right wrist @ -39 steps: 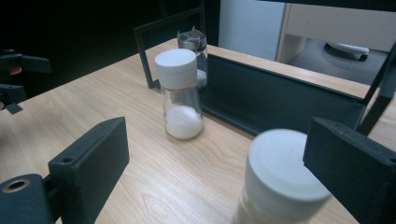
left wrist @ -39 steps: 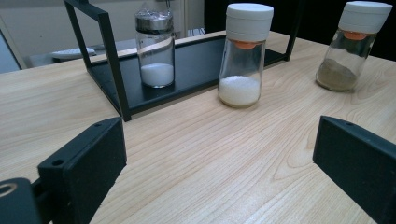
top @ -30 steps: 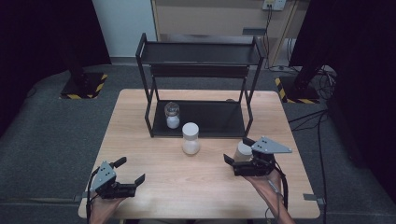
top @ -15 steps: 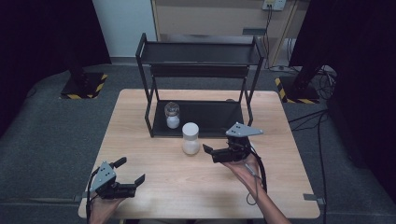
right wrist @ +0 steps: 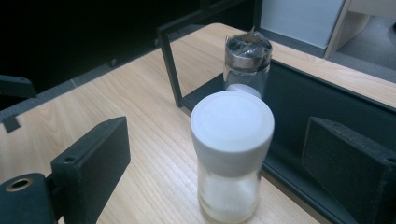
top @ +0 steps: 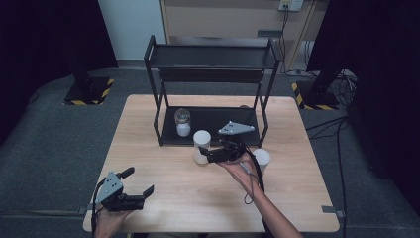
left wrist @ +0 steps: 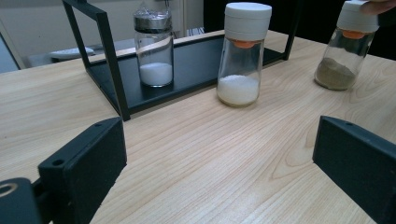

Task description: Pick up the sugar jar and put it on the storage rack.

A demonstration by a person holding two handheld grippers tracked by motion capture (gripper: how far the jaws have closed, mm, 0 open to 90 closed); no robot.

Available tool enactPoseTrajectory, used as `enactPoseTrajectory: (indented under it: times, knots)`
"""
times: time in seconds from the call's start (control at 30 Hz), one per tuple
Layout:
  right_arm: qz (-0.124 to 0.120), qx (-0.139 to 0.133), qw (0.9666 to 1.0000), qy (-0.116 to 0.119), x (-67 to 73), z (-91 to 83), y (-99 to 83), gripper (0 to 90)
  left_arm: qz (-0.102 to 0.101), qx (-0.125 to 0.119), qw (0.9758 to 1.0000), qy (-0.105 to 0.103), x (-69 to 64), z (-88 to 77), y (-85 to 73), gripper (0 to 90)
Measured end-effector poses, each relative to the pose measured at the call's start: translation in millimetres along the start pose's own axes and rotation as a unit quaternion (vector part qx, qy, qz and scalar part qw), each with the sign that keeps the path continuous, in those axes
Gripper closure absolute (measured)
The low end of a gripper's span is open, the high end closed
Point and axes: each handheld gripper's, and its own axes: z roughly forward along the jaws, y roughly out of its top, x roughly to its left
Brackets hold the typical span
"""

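Left hand-held gripper [top: 136,194], lower left of the high view, idles with jaws apart. Mid-frame, right hand-held gripper [top: 204,154] has moved left off the brown-spice jar [top: 261,159]; its jaws, apart, now bracket the white-capped salt jar [top: 201,146] on the surface [top: 163,168] before the rack [top: 210,89]. Step: approach. Next: advance, close on glass.

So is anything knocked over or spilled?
No. All three jars stand upright: one on the rack, the white-capped salt jar between the open right gripper jaws, untouched, and the brown-powder jar on the table. Nothing spilled.
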Motion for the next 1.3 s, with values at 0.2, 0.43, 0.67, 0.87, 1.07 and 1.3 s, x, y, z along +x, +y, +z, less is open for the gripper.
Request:
enactPoseTrajectory:
  times: [0.2,0.43,0.67,0.87,1.07,1.3]
  knots:
    - [0.004,0.018,0.9998,-0.001,-1.7,25.1,1.9,9.2,-0.001,0.0,1.0,0.0,0.3,-0.2,0.0,1.7]
    - [0.009,0.027,0.9996,-0.005,-3.5,42.7,-0.4,13.0,0.0,0.001,1.0,0.0,0.3,0.0,0.0,1.7]
    - [-0.005,0.032,0.9994,-0.014,-4.6,53.3,-7.7,29.6,0.0,0.001,1.0,0.0,0.5,0.0,0.0,1.7]
    - [-0.018,0.028,0.9988,-0.035,2.6,52.6,-9.7,33.7,-0.001,0.001,1.0,0.0,0.7,0.1,-0.1,1.7]
    - [-0.029,0.033,0.9982,-0.04,7.5,49.8,-0.1,33.8,-0.002,0.002,1.0,0.0,1.0,0.3,-0.2,1.7]
    - [-0.033,0.03,0.9982,-0.04,5.2,41.0,21.3,33.8,-0.001,0.004,1.0,0.0,0.7,0.8,0.3,1.8]
